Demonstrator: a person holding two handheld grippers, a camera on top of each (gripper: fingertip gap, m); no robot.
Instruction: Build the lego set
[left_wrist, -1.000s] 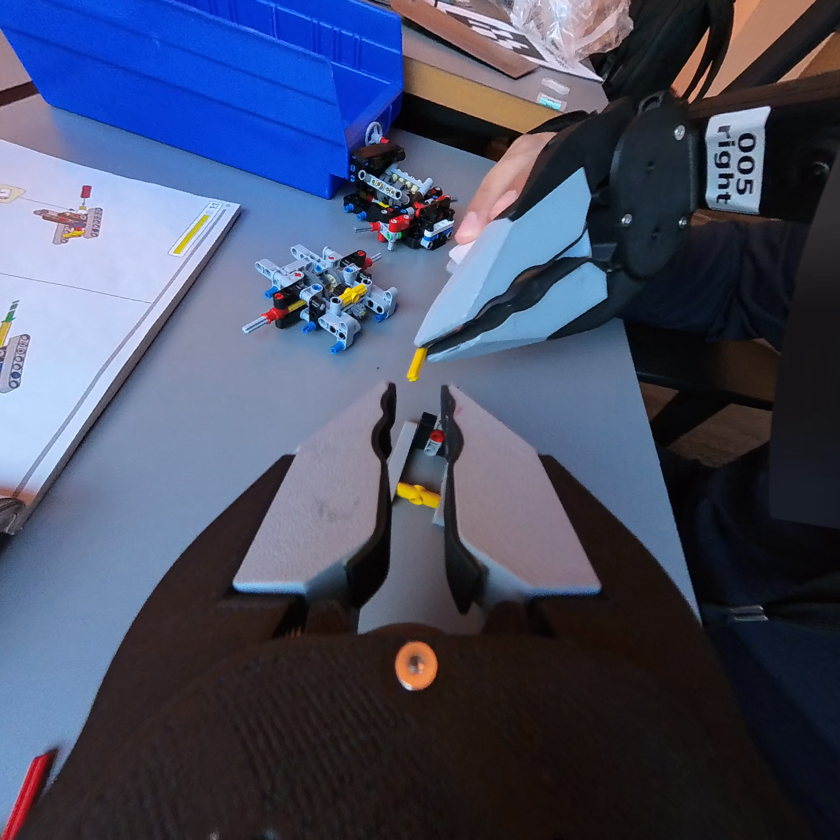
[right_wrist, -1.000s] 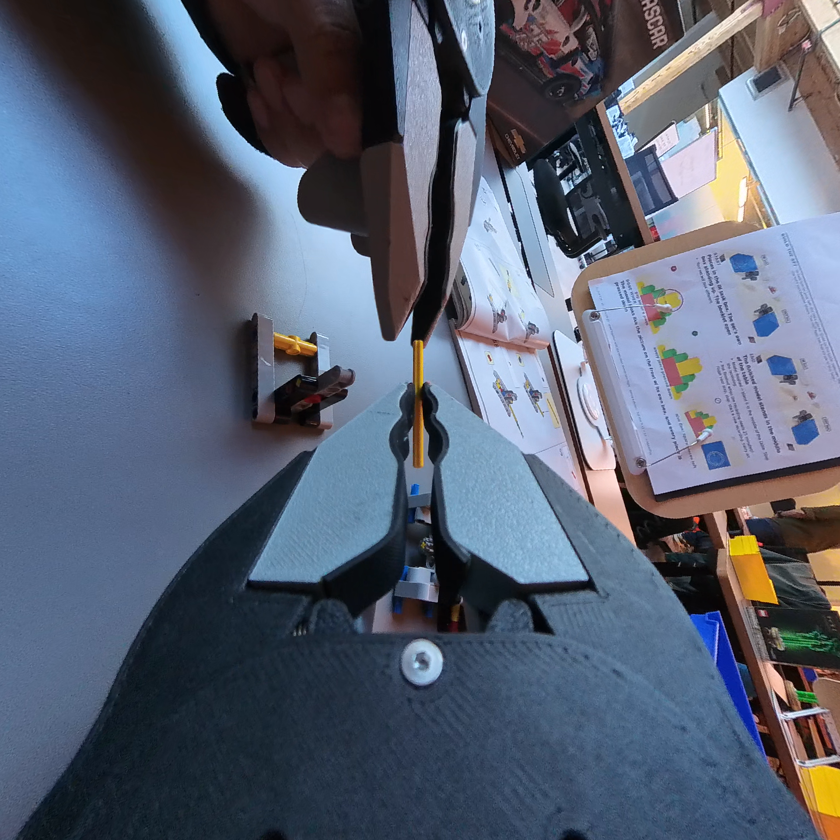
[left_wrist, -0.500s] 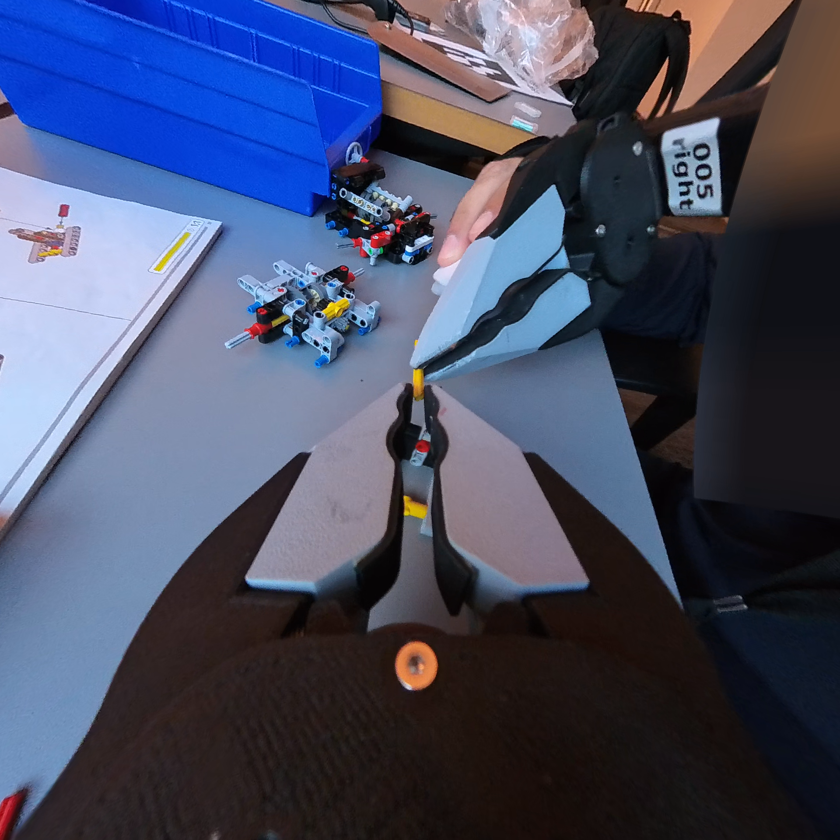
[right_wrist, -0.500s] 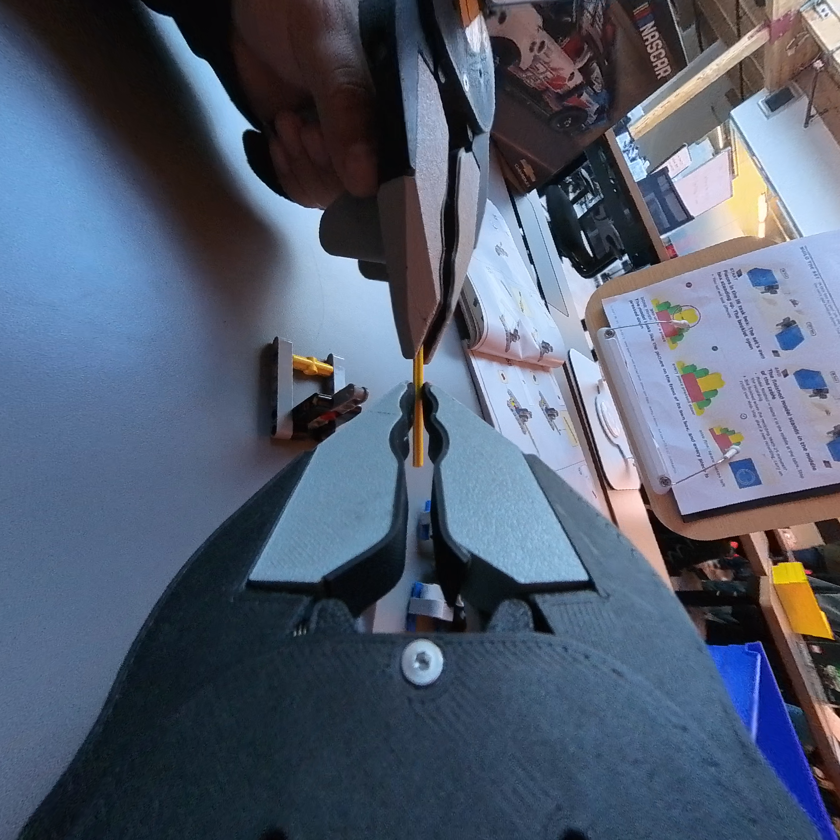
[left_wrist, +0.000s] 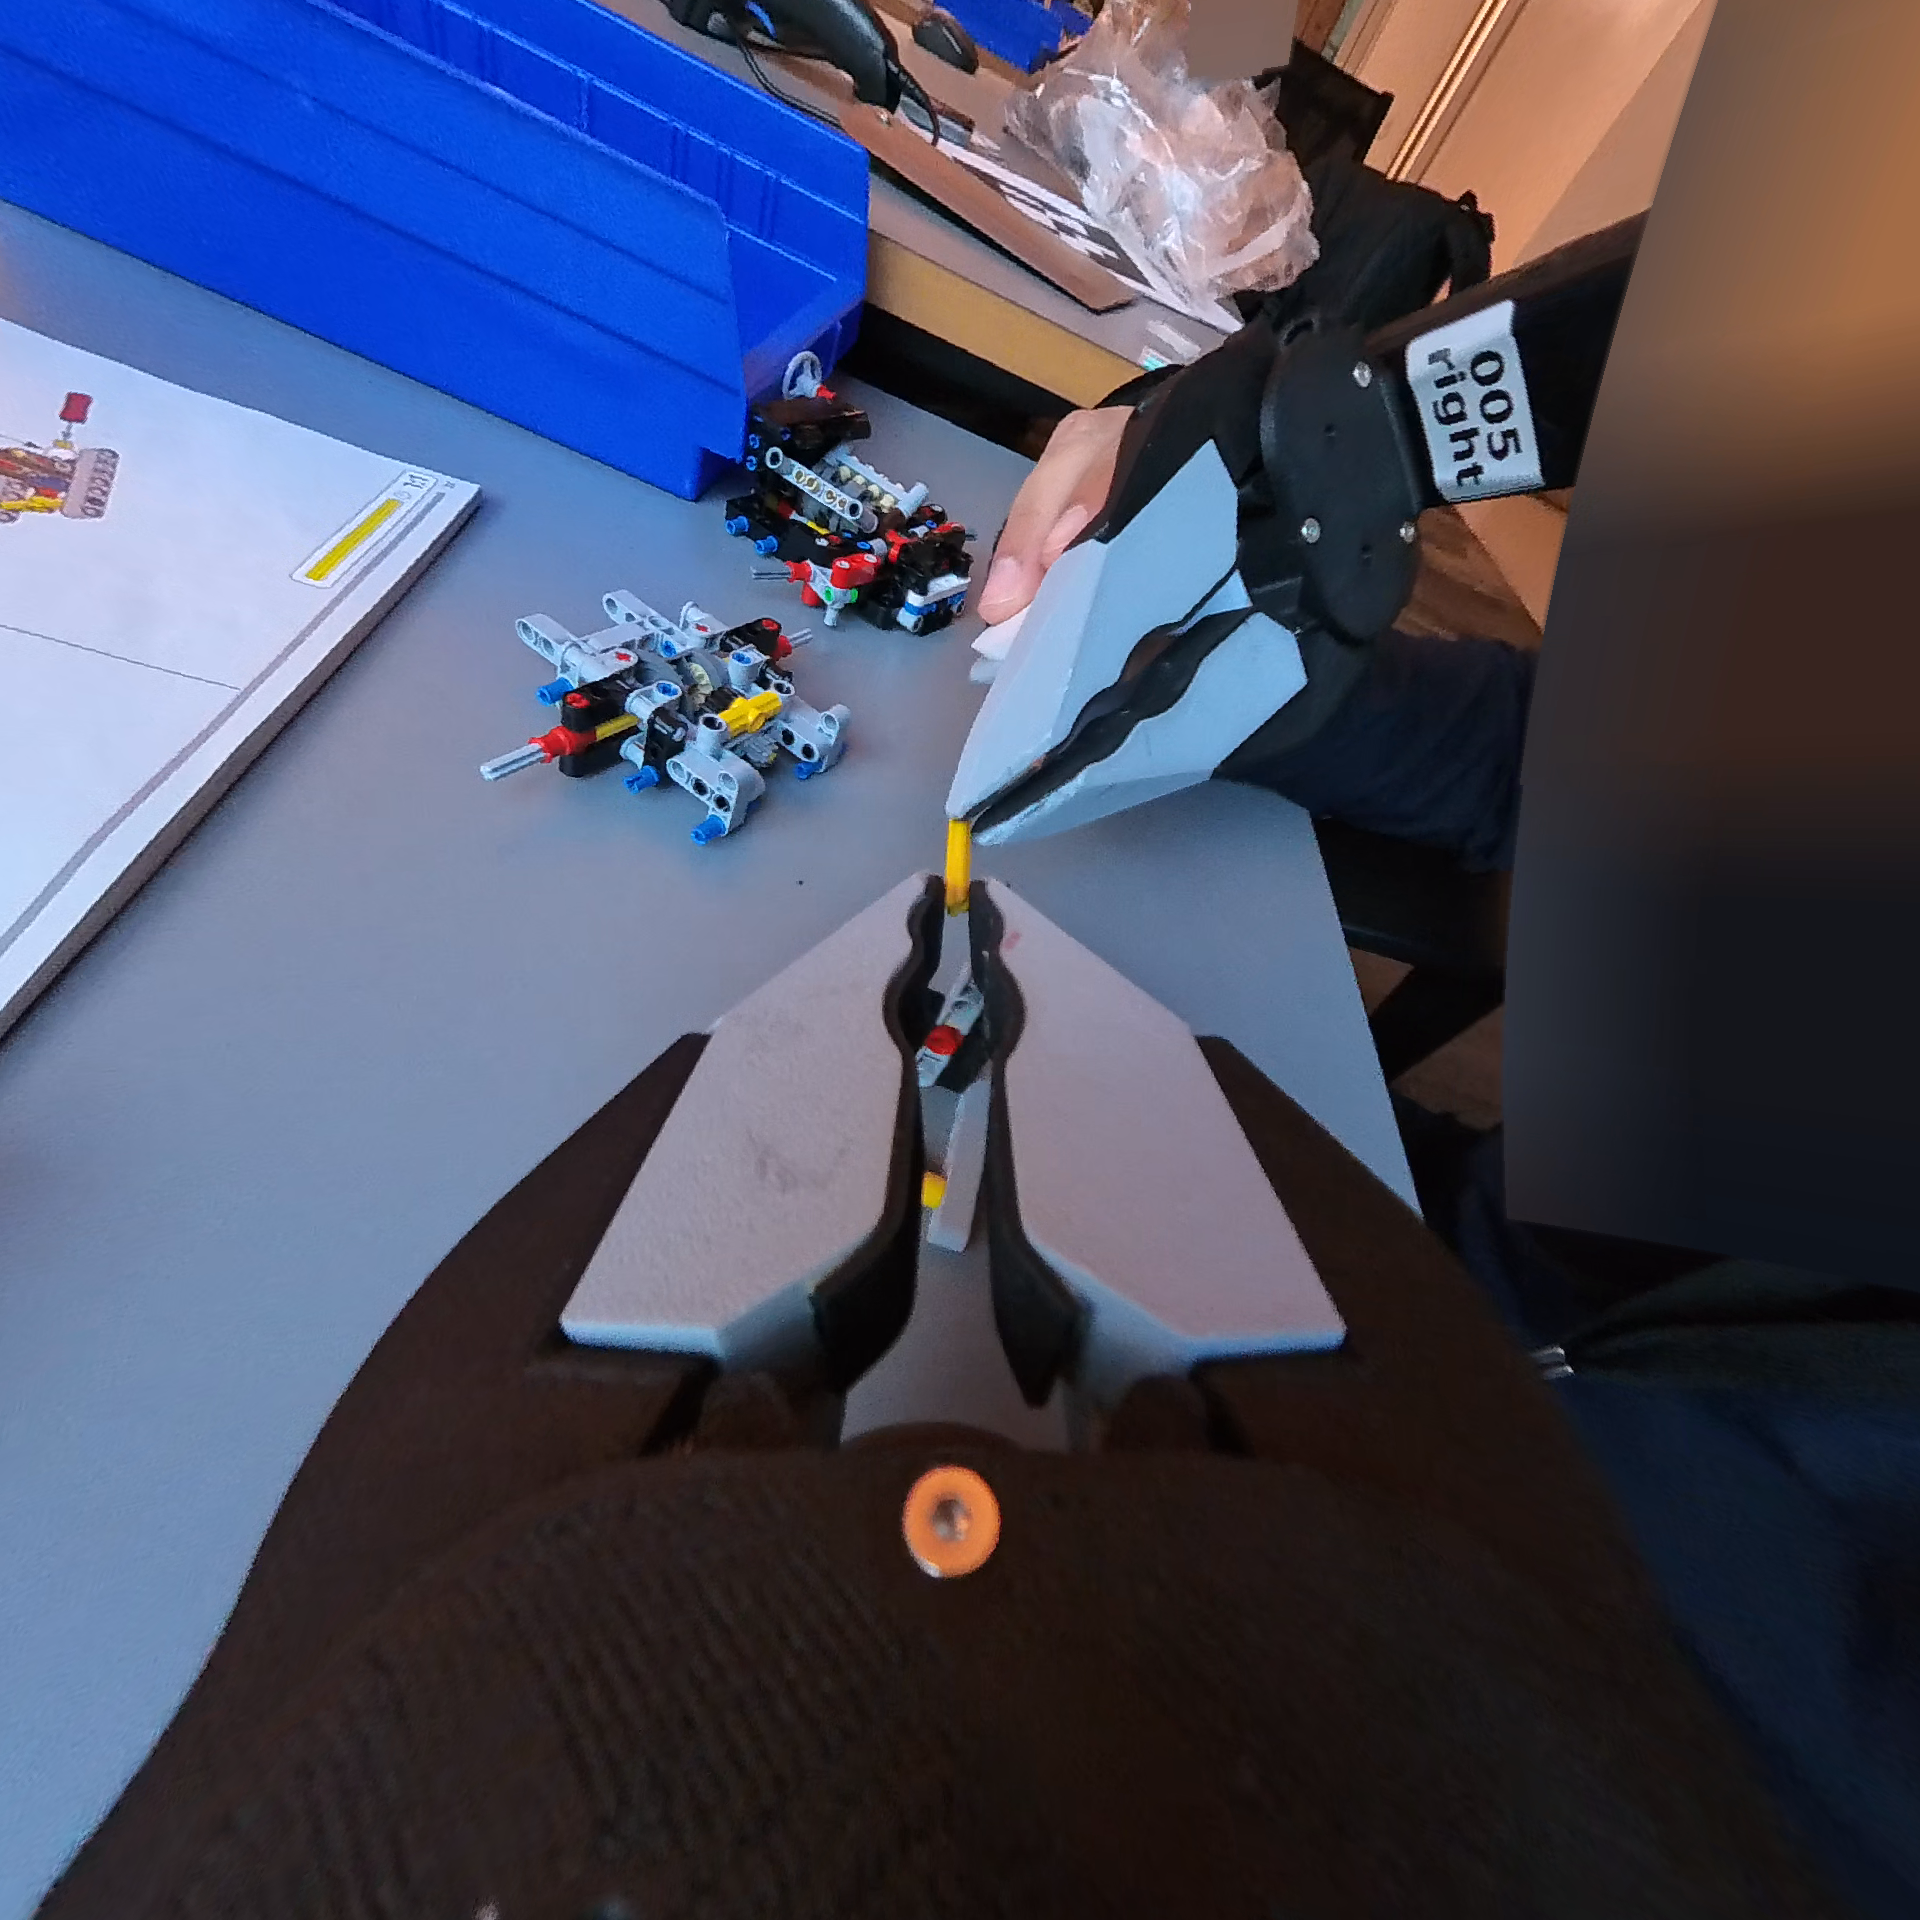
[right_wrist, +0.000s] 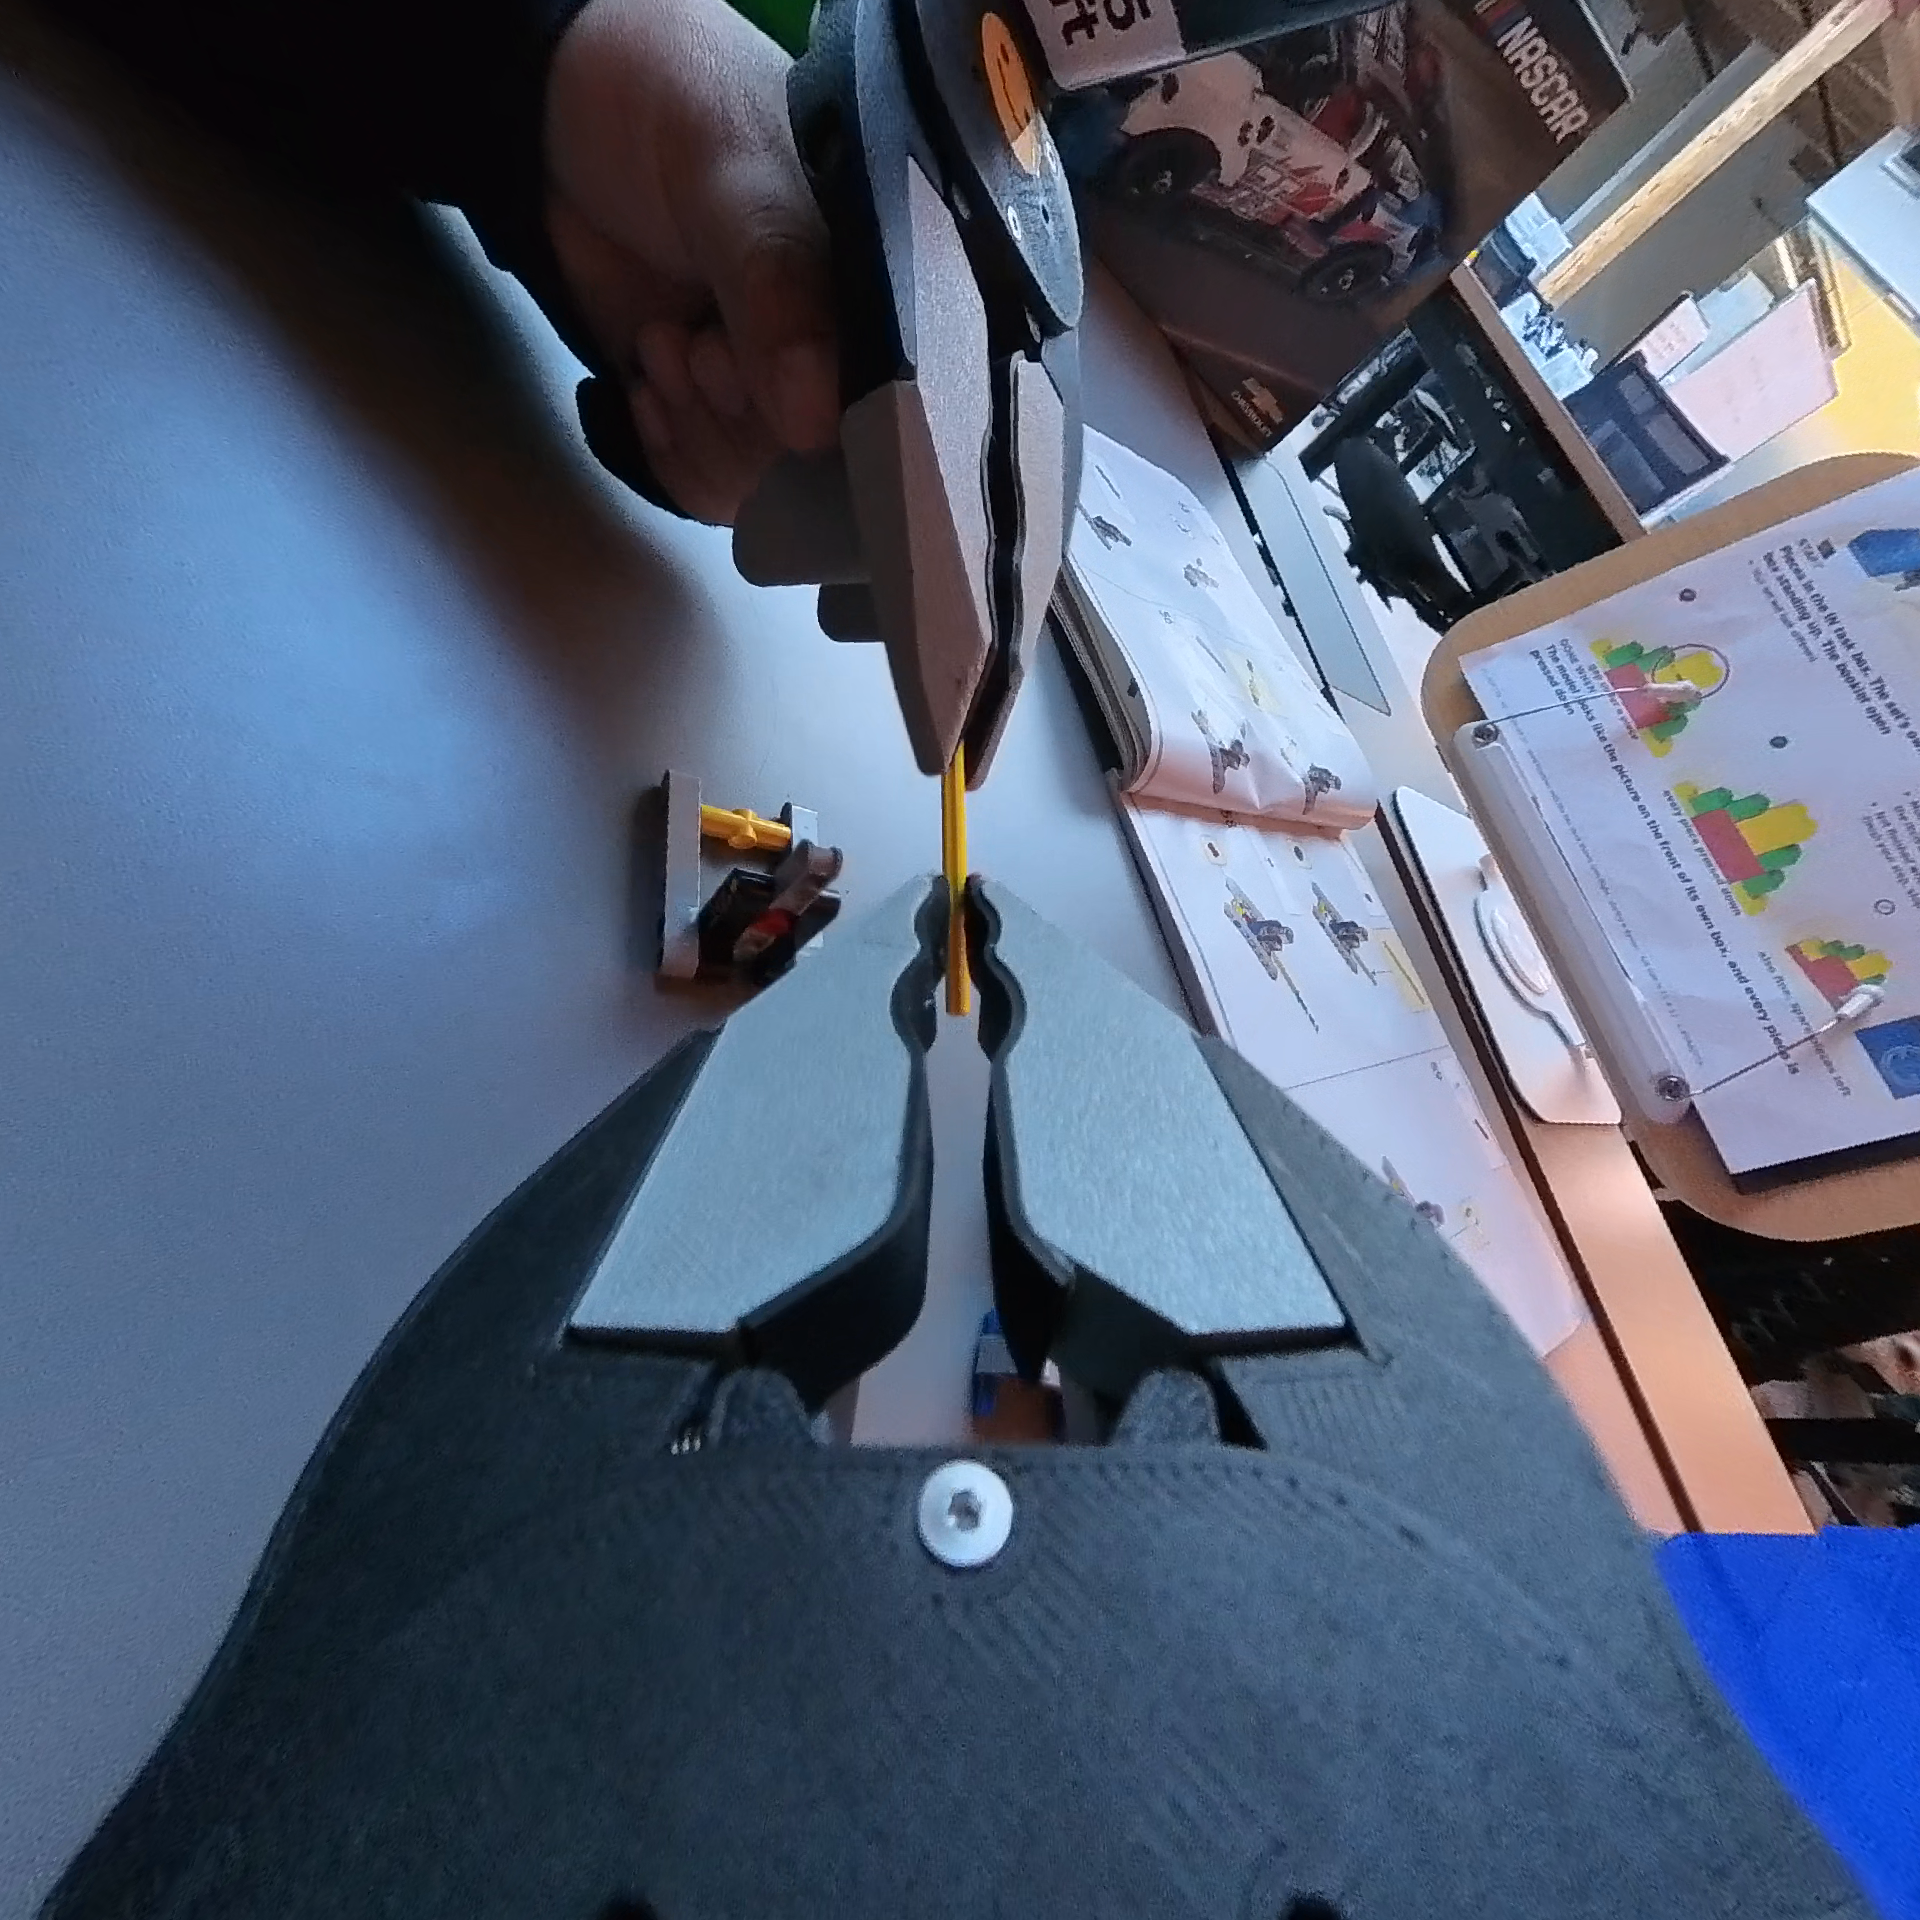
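Item: thin yellow rod (right_wrist: 954, 862), a straight toy-brick axle of even thickness, plain along its length.
Position: suspended above the grey surface (left_wrist: 312, 1039), bridging the two gripper tips; in the left wrist view it sits at 12 o'clock from that view's own fingertips.
Left gripper (left_wrist: 951, 899): jaws narrowed onto one end of the yellow rod, both pads pressing it at the very tips.
Right gripper (right_wrist: 954, 920): jaws closed on the other end, the rod running back between the ridged pads.
Handling, judged: very light; stiff, hard plastic; smooth, so liable to slide lengthwise or pivot in a tip-only grip. Unlikely to break, but easily dropped.
Hold point, judged: grip near an end, across the rod's width, well into the ridged pads rather than at the extreme tips.
Nearby, right wrist view: small grey-and-black brick assembly (right_wrist: 732, 888) on the surface at 10 o'clock from the fingertips, apart from the rod.
Nearby, left wrist view: two larger brick assemblies (left_wrist: 675, 717) at 11 o'clock; blue bin (left_wrist: 468, 239) beyond; open instruction booklet (left_wrist: 156, 623) at 9 o'clock.
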